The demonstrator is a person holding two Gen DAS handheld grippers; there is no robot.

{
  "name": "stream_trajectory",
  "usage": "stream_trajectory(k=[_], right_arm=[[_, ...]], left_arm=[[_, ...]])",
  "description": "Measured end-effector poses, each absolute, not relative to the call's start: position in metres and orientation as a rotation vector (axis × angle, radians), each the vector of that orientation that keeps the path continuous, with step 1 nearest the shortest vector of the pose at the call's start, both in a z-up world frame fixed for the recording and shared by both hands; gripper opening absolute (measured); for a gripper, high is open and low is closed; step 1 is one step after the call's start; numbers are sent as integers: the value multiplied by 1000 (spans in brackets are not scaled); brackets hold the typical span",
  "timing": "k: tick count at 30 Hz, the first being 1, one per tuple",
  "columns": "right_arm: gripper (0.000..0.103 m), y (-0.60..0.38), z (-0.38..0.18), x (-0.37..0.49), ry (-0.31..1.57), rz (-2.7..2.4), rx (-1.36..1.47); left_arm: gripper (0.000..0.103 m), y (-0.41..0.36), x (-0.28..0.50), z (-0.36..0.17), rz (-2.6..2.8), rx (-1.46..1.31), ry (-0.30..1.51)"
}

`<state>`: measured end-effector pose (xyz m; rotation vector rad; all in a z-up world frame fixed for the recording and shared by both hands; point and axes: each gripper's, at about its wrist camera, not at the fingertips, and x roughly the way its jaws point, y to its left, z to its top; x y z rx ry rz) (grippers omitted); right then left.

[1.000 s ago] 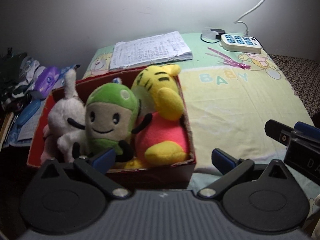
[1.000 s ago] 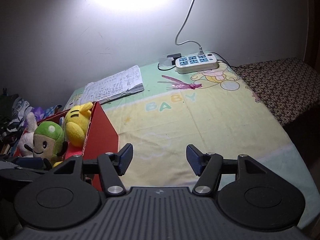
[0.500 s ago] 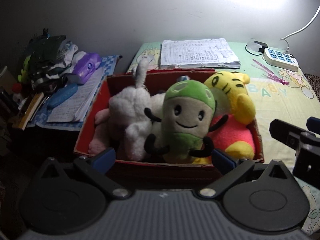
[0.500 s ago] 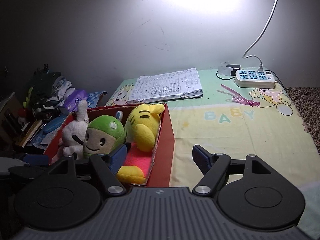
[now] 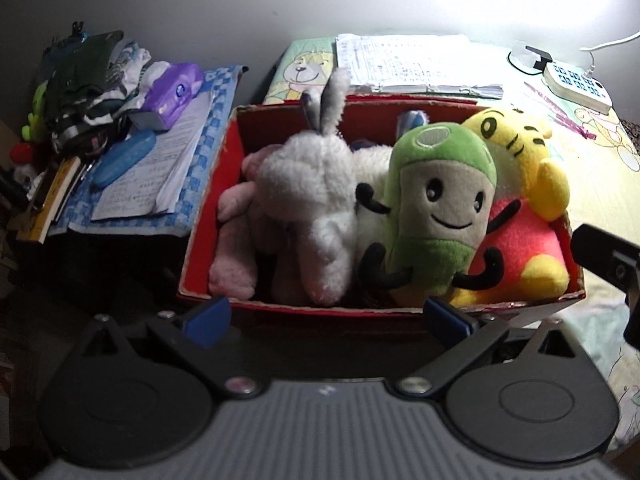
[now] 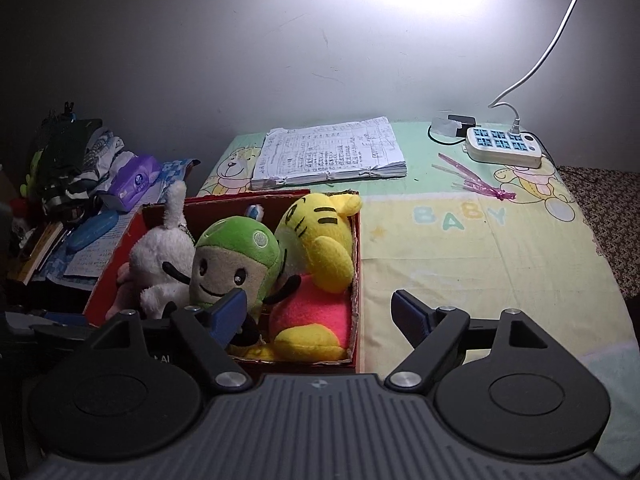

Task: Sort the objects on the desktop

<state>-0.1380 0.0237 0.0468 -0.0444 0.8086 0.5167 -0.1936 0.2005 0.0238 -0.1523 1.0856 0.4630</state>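
Observation:
A red cardboard box holds a white rabbit plush, a green-capped smiling plush, a yellow tiger plush in pink and a pink plush. My left gripper is open and empty, just in front of the box's near wall. My right gripper is open and empty, over the box's near right corner; its body shows at the right edge of the left wrist view.
A stack of written papers lies behind the box. A white power strip and a pink ribbon wand lie at the back right on the baby-print cloth. Books, a purple pack, a blue case and clothes pile up left.
Both grippers have swung left, so the box and the left-side clutter sit more central in both views. Both jaws stay open.

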Motion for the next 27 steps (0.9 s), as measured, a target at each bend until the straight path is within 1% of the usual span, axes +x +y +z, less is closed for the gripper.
stream_trajectory(k=[9,17,19,22,27], right_arm=[[82,50,40,-147,837,477,-29],[82,61,36,-148,859,437,-29],[82,64,34,-145,875,435,-21],[82,71,36,-139,900,441,-5],[82,84,40,-130,887,428,-28]], left_arm=[[102,223,-201,21,394,-179,1083],[103,239,-201,15,368,-185,1116],[102,245,-196,16,367,-194,1131],[102,251,-191,24,388,-171,1106],[102,256,-185,20,392,-194,1132]])
